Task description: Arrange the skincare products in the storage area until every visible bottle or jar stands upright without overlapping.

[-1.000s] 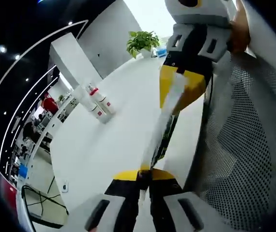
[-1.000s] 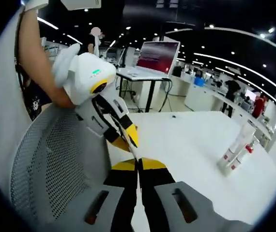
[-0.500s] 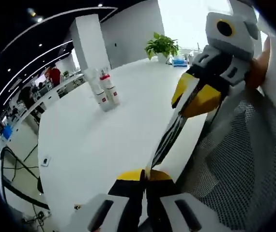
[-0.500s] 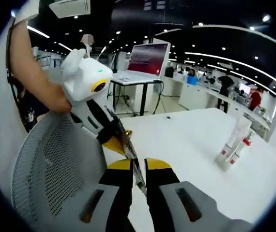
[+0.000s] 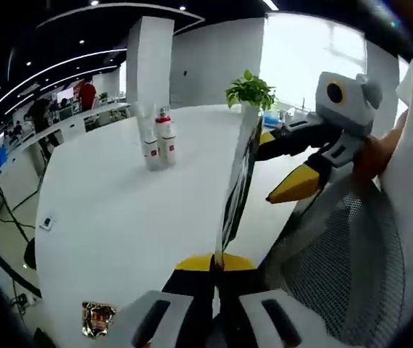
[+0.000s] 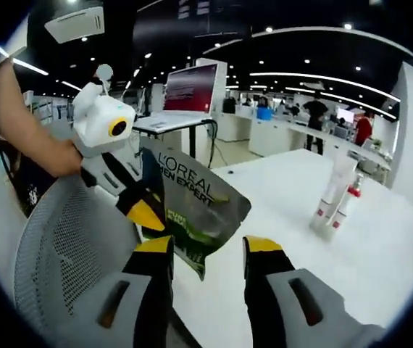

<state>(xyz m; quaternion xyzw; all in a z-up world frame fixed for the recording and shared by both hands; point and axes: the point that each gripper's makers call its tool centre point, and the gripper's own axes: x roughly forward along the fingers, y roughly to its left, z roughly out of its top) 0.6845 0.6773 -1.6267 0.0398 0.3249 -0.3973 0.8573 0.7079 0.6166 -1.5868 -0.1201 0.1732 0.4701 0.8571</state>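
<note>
A flat dark L'Oreal sachet (image 6: 195, 206) hangs above the white table's near edge, edge-on in the left gripper view (image 5: 234, 190). My left gripper (image 5: 217, 262) is shut on its lower end; in the right gripper view the left gripper (image 6: 143, 206) holds it from the left. My right gripper (image 6: 206, 250) stands open, its jaws wide on either side of the sachet's lower corner; from the left gripper view the right gripper (image 5: 279, 163) is beside the sachet. Two white bottles with red caps (image 5: 156, 141) stand upright together farther out on the table (image 6: 335, 196).
A grey mesh chair back (image 6: 54, 246) (image 5: 337, 268) is close under both grippers. A potted plant (image 5: 251, 90) stands at the table's (image 5: 119, 210) far edge, a small shiny packet (image 5: 98, 319) near its front corner. An open laptop (image 6: 188, 90) sits on a desk behind.
My right gripper has opened and let go of the sachet. The left gripper keeps hold of it, and its printed face has turned toward the right camera.
</note>
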